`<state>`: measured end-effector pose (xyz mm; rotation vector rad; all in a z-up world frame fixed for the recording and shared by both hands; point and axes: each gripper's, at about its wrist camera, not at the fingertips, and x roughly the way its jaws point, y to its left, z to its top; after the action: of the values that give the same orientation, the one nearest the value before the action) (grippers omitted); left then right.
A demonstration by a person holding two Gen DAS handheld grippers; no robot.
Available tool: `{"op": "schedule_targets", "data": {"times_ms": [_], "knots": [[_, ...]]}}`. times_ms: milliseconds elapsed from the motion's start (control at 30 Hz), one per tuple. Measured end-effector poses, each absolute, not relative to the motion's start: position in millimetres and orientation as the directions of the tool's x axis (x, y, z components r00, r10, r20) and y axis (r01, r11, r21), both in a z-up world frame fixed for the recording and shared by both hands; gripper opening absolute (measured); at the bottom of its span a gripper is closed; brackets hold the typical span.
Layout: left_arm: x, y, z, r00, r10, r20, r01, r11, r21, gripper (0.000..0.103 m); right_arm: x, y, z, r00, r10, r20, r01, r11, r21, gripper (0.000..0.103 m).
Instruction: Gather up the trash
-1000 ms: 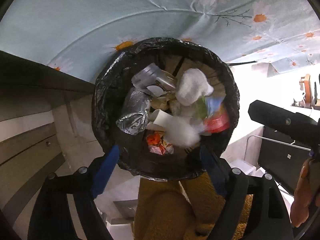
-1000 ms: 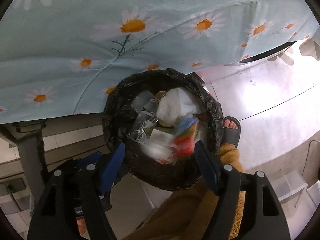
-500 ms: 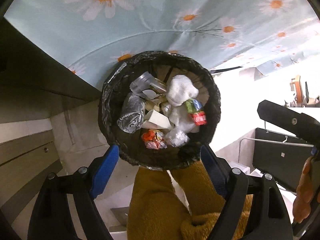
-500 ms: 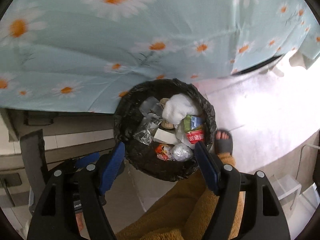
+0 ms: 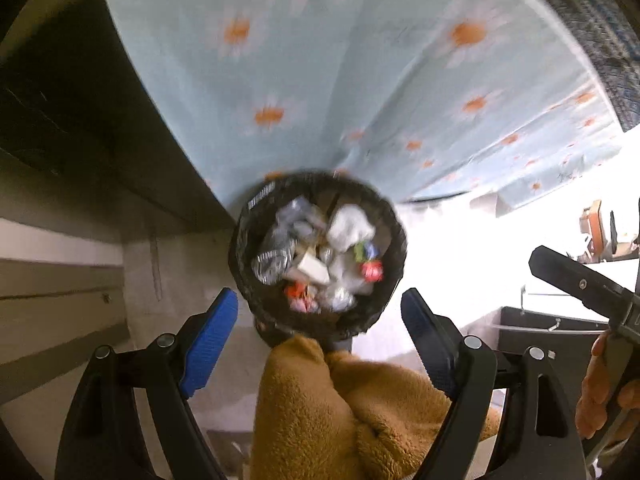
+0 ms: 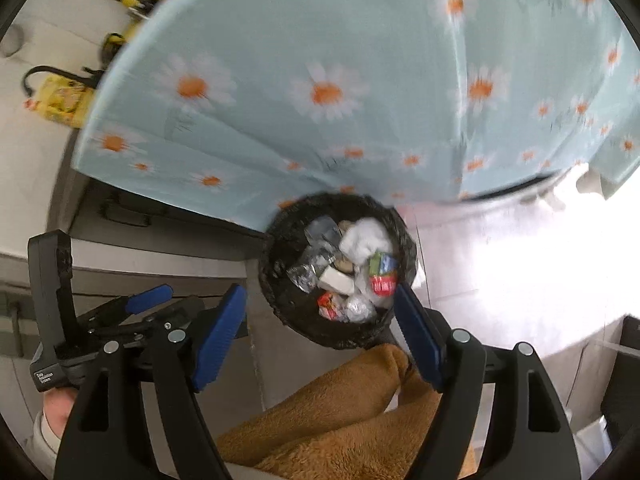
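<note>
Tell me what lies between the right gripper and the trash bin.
Nothing: the right gripper hangs open and empty above the trash bin, only air between them, seen in the right wrist view.

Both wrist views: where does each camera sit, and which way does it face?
Left wrist: on the left tool, facing steeply down at the bin; open fingers, brown trousers, right hand show.
Right wrist: on the right tool, facing down at the bin; open fingers, trousers, left tool show.
Shared: bin, daisy tablecloth, trousers.
</note>
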<state>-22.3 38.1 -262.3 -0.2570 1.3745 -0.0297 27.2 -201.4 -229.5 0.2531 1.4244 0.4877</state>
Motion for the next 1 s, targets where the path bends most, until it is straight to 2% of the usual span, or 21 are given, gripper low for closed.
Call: {"op": "schedule_targets", "data": {"times_ms": [167, 233, 500, 633, 667, 733, 833, 900, 1000], "knots": [[-30.2, 22.0, -210.5, 0.305, -0.134, -0.943, -0.118, 0.977, -0.177, 0.081, 25.8, -218.0, -177.8, 0.148, 0.498, -0.854, -0.26, 0.853, 0.452, 0.077], [-33.3, 14.6, -192.7, 0.326, -0.102, -0.94, -0.128, 0.98, -0.151, 0.081, 24.1, -224.4, -158.6, 0.173, 0.519, -0.837, -0.297, 0.838, 0.458, 0.083], [-49.0, -9.4, -122.0, 0.435, -0.074, -0.897, -0.147, 0.977, -0.152, 0.081, 15.4, -240.7, -91.2, 0.254, 0.565, -0.785, -0.414, 0.797, 0.44, 0.085], [-56.5, -13.8, -74.7, 0.504, -0.029, -0.863, -0.157, 0.98, -0.124, 0.082, 10.5, -248.9, -55.2, 0.308, 0.598, -0.74, -0.476, 0.77, 0.425, 0.089], [-59.2, -13.8, -63.9, 0.519, -0.018, -0.855, -0.162, 0.98, -0.119, 0.082, 9.9, -250.1, -46.0, 0.327, 0.599, -0.731, -0.488, 0.769, 0.412, 0.089], [-64.3, -15.2, -40.8, 0.557, -0.005, -0.83, -0.164, 0.98, -0.116, 0.091, 10.0, -252.8, -31.1, 0.35, 0.607, -0.713, -0.51, 0.762, 0.399, 0.089], [-67.3, -19.5, -17.1, 0.588, 0.004, -0.809, -0.164, 0.98, -0.115, 0.091, 11.9, -257.7, -8.0, 0.387, 0.61, -0.691, -0.526, 0.762, 0.378, 0.091], [-69.0, -21.8, -4.5, 0.606, 0.0, -0.795, -0.162, 0.979, -0.124, 0.091, 13.3, -261.2, 5.4, 0.407, 0.611, -0.679, -0.532, 0.763, 0.367, 0.097], [-71.8, -27.1, 11.7, 0.622, 0.009, -0.783, -0.169, 0.978, -0.123, 0.092, 12.8, -268.7, 31.3, 0.456, 0.607, -0.651, -0.552, 0.767, 0.329, 0.098]]}}
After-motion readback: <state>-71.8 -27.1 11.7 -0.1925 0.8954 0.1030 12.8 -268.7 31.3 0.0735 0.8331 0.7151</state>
